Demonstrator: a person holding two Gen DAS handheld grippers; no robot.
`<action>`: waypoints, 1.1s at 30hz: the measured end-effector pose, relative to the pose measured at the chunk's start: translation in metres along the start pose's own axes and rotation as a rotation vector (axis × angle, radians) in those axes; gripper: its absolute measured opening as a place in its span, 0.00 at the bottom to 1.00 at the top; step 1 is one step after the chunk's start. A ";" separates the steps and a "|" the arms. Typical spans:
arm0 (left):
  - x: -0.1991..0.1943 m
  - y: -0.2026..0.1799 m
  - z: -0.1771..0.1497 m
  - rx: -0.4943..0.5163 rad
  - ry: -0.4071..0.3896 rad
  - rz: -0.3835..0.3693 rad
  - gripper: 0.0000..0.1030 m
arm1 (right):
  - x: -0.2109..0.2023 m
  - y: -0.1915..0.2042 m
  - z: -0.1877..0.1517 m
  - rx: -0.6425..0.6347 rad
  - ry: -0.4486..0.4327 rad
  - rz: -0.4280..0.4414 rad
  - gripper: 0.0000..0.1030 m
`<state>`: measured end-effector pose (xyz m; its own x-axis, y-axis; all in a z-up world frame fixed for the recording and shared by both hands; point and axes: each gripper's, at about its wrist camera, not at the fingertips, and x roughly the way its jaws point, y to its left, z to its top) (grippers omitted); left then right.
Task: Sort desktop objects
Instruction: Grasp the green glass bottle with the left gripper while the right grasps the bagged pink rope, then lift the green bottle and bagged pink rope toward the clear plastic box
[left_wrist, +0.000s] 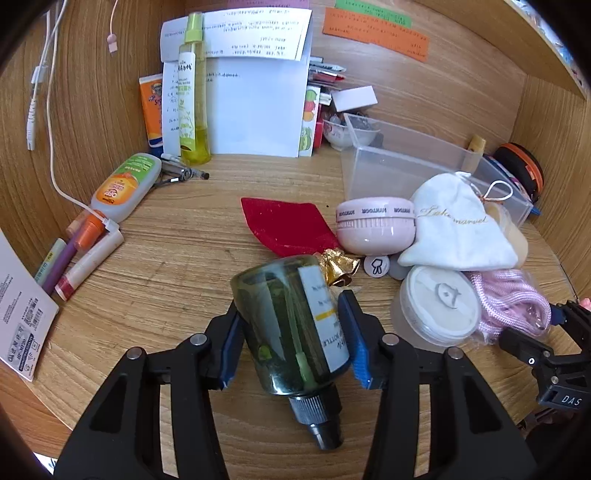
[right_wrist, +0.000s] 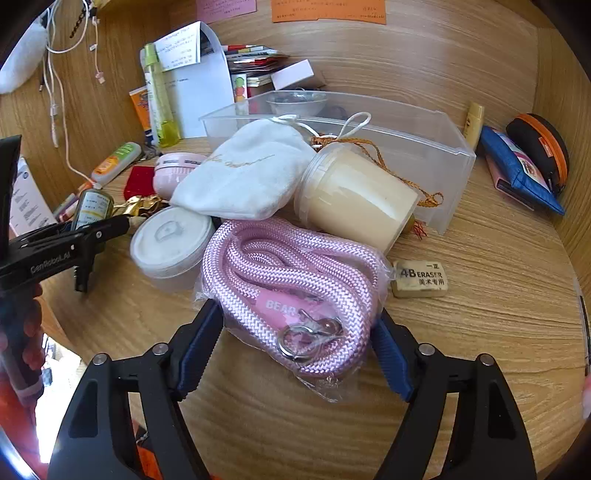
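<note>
Sorting barely begun: clear bin (right_wrist: 443, 155) looks empty, clutter all around.
Left gripper (left_wrist: 291, 332) clamps green bottle (left_wrist: 288, 325); right gripper (right_wrist: 295, 350) narrows around bagged pink rope (right_wrist: 291, 273), contact unclear.

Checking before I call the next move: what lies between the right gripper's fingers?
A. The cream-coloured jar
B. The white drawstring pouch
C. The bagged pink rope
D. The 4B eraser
C: in the right wrist view the bagged pink rope fills the gap between the two blue pads of the right gripper, while the eraser sits apart on the desk beyond the right-hand pad.
</note>
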<state>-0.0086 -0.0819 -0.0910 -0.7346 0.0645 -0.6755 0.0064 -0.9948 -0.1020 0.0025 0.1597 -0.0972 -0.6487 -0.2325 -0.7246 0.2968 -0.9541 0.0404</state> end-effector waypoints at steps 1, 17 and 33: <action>-0.002 -0.001 0.000 0.000 -0.002 0.000 0.42 | -0.002 0.000 -0.001 0.000 -0.002 0.003 0.70; -0.023 -0.017 -0.004 0.008 -0.027 -0.004 0.41 | -0.046 -0.015 -0.018 0.023 -0.072 0.021 0.56; -0.024 -0.039 0.003 0.027 -0.026 -0.038 0.38 | -0.063 -0.029 -0.011 0.048 -0.083 0.061 0.49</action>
<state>0.0065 -0.0453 -0.0686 -0.7515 0.1004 -0.6521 -0.0395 -0.9934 -0.1074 0.0421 0.2041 -0.0602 -0.6870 -0.3035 -0.6602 0.3049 -0.9451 0.1173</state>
